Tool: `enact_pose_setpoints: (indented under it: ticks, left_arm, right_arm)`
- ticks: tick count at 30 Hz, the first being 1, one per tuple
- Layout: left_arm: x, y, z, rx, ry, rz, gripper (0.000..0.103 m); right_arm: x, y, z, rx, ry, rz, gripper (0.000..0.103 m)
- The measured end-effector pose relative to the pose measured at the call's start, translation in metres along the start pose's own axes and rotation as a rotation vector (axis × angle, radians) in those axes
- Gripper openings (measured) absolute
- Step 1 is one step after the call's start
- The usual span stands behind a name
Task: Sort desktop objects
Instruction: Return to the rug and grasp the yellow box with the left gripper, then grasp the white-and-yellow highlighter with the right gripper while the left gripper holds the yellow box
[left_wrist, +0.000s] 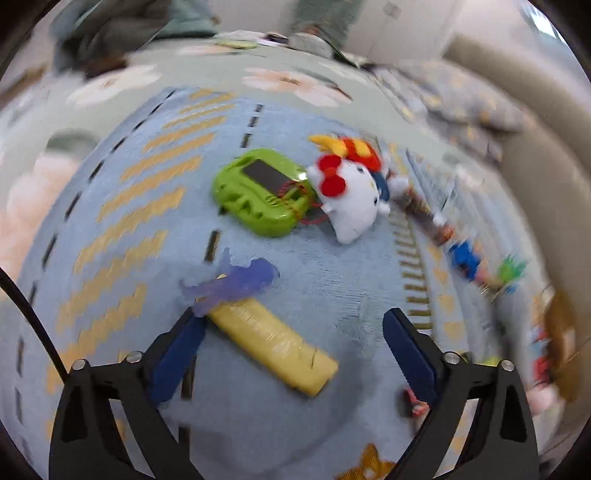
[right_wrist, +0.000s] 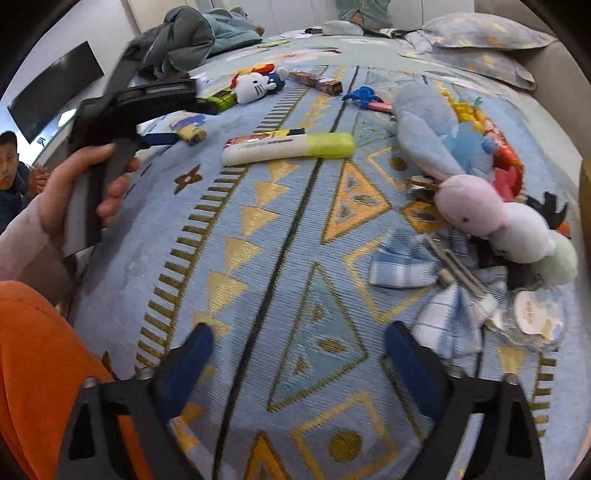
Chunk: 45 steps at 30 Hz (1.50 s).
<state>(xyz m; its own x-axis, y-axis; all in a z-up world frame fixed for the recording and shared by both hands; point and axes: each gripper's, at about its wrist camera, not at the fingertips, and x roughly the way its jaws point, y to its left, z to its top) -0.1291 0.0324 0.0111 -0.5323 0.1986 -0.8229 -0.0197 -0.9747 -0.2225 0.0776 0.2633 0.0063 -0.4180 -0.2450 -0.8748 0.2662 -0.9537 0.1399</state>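
The left gripper (left_wrist: 291, 332) hangs tilted down over a pale blue patterned rug (left_wrist: 317, 280), its blue-padded jaws wide apart with nothing pressed between them. A yellow tube (left_wrist: 273, 345) lies on the rug in the gap between the jaws, nearer the left-hand pad. Its long axis runs diagonally in the left wrist view, from upper left beside that pad down to lower right. A translucent purple whale toy (left_wrist: 231, 282) lies across the tube's upper end, its tail toward the upper left. Beyond them sits a green handheld game (left_wrist: 260, 195) with a dark screen, and just beside it, touching its right edge, a white cat plush (left_wrist: 351, 201) with a red bow. The left wrist picture is blurred, so small things along the right edge cannot be made out.

The right gripper (right_wrist: 299, 352) is also open wide over bare rug, holding nothing. Ahead of it lies a white marker with a yellow-green cap (right_wrist: 288, 149), its long axis nearly level across the view, the cap pointing right. To the right is a heap of soft toys: a blue plush (right_wrist: 424, 125) and a pink plush (right_wrist: 469, 210) over a blue checked cloth (right_wrist: 402, 264). At the left, a hand (right_wrist: 74, 184) grips the handle of the other tool.
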Motion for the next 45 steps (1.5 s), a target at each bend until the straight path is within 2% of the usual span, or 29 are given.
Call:
enact_pose_setpoints:
  ticks: [2, 3, 5, 7, 9, 12, 15, 17, 19, 23, 24, 29, 33, 36, 39, 42, 44, 45]
  left_arm:
    - [0.005, -0.014, -0.004, 0.103, 0.0, 0.067, 0.096]
    - [0.004, -0.018, -0.007, 0.153, -0.001, 0.086, 0.093]
    - [-0.005, -0.018, -0.015, 0.222, -0.021, 0.096, 0.069]
    - [-0.021, 0.0, -0.02, 0.2, -0.035, 0.042, 0.03]
    - [-0.031, 0.018, -0.023, 0.171, -0.031, 0.028, 0.021]
    - [-0.039, 0.045, -0.028, 0.104, -0.024, -0.034, 0.021]
    - [-0.035, 0.05, -0.023, 0.04, -0.026, -0.07, 0.023]
    - [-0.03, 0.048, -0.019, 0.019, -0.029, -0.074, 0.033]
    - [-0.019, 0.041, -0.011, 0.028, -0.036, -0.032, 0.033]
    - [-0.013, 0.023, -0.011, 0.111, -0.061, 0.047, 0.032]
    - [-0.014, 0.021, -0.013, 0.129, -0.07, 0.063, 0.022]
    - [-0.033, 0.029, -0.03, 0.081, -0.063, -0.007, 0.02]
    - [-0.046, 0.032, -0.056, 0.062, -0.07, -0.052, 0.021]
    - [-0.047, 0.035, -0.065, 0.062, -0.108, -0.075, 0.021]
    - [-0.046, 0.04, -0.065, 0.044, -0.115, -0.102, 0.021]
    - [-0.046, 0.04, -0.067, 0.05, -0.125, -0.106, 0.021]
    - [-0.046, 0.039, -0.067, 0.056, -0.129, -0.101, 0.021]
    - [-0.046, 0.039, -0.067, 0.055, -0.131, -0.104, 0.021]
  right_arm:
    - [0.003, 0.006, -0.001, -0.028, -0.003, -0.041, 0.103]
    - [0.003, 0.011, -0.003, -0.039, -0.004, -0.051, 0.103]
    - [0.002, 0.013, -0.006, -0.059, -0.005, -0.059, 0.103]
    - [0.002, 0.01, -0.006, -0.062, -0.01, -0.051, 0.103]
    - [0.003, 0.009, -0.006, -0.059, -0.014, -0.051, 0.103]
    - [0.004, 0.012, -0.006, -0.063, -0.016, -0.071, 0.103]
    - [0.004, 0.014, -0.008, -0.064, -0.02, -0.08, 0.103]
    - [0.004, 0.014, -0.007, -0.064, -0.015, -0.08, 0.103]
    - [0.006, 0.015, -0.003, -0.066, -0.007, -0.081, 0.103]
    - [0.002, 0.015, -0.003, -0.047, 0.008, -0.088, 0.103]
    - [0.0, 0.014, -0.002, -0.03, 0.005, -0.087, 0.103]
    - [-0.023, 0.004, 0.02, 0.051, -0.108, -0.003, 0.102]
    - [-0.028, 0.002, 0.068, -0.007, -0.18, 0.009, 0.099]
    - [-0.006, -0.01, 0.116, 0.007, -0.107, 0.071, 0.099]
    - [0.026, -0.034, 0.16, 0.156, -0.041, 0.183, 0.099]
    - [0.061, -0.058, 0.178, 0.295, 0.072, 0.274, 0.099]
    - [0.074, -0.063, 0.178, 0.318, 0.139, 0.305, 0.099]
    - [0.072, -0.062, 0.178, 0.3, 0.142, 0.308, 0.099]
